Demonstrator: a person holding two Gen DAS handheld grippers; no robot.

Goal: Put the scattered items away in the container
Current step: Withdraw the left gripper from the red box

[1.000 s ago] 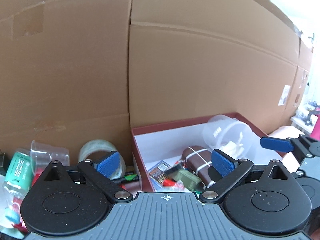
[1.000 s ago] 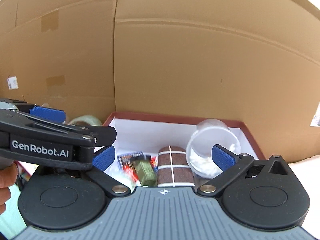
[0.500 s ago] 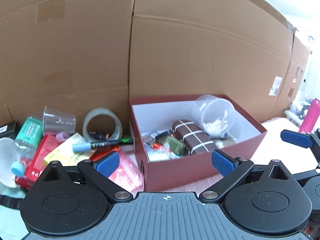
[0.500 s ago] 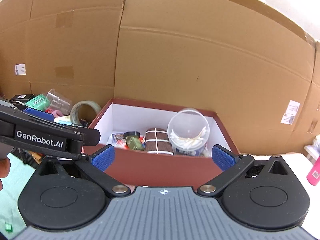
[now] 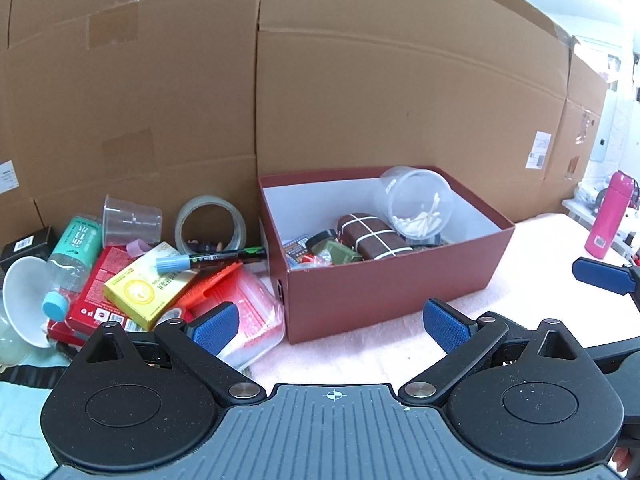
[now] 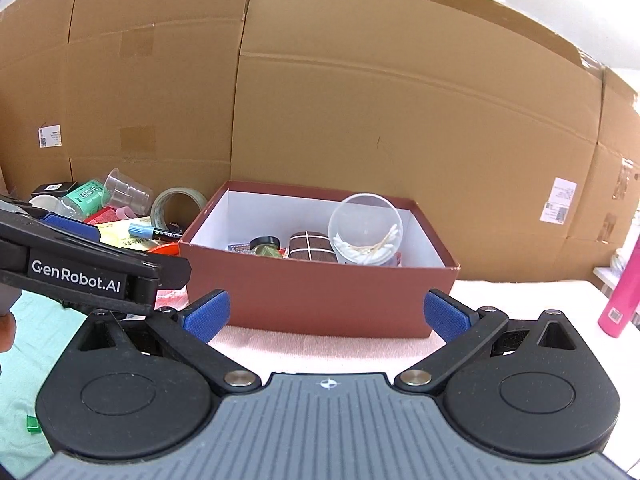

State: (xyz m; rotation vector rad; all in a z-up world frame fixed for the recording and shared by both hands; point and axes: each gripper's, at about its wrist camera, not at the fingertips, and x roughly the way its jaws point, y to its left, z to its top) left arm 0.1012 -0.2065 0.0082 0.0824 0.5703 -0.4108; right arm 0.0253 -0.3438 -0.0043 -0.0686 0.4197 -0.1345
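A dark red box (image 5: 392, 284) (image 6: 320, 292) with a white inside holds a clear tub of cotton swabs (image 5: 420, 204), a brown bundle (image 5: 374, 234), a green jar and small packets. Left of it lies a pile: tape roll (image 5: 210, 222), clear cup (image 5: 130, 220), blue-capped marker (image 5: 208, 258), yellow box (image 5: 148, 286), red box (image 5: 94, 292), green-labelled bottle (image 5: 70, 254), white bowl (image 5: 22, 300). My left gripper (image 5: 332, 326) is open and empty, in front of the box. My right gripper (image 6: 326, 316) is open and empty, also in front of the box.
Tall cardboard walls (image 5: 360, 100) stand behind everything. A pink bottle (image 5: 606, 220) (image 6: 624, 292) stands at the far right. A pink mat (image 5: 520, 280) covers the table around the box. The left gripper's body (image 6: 80, 272) crosses the right wrist view at the left.
Both grippers have pulled back and up from over the box, so the whole box and the pile to its left show now. Both stayed open and empty.
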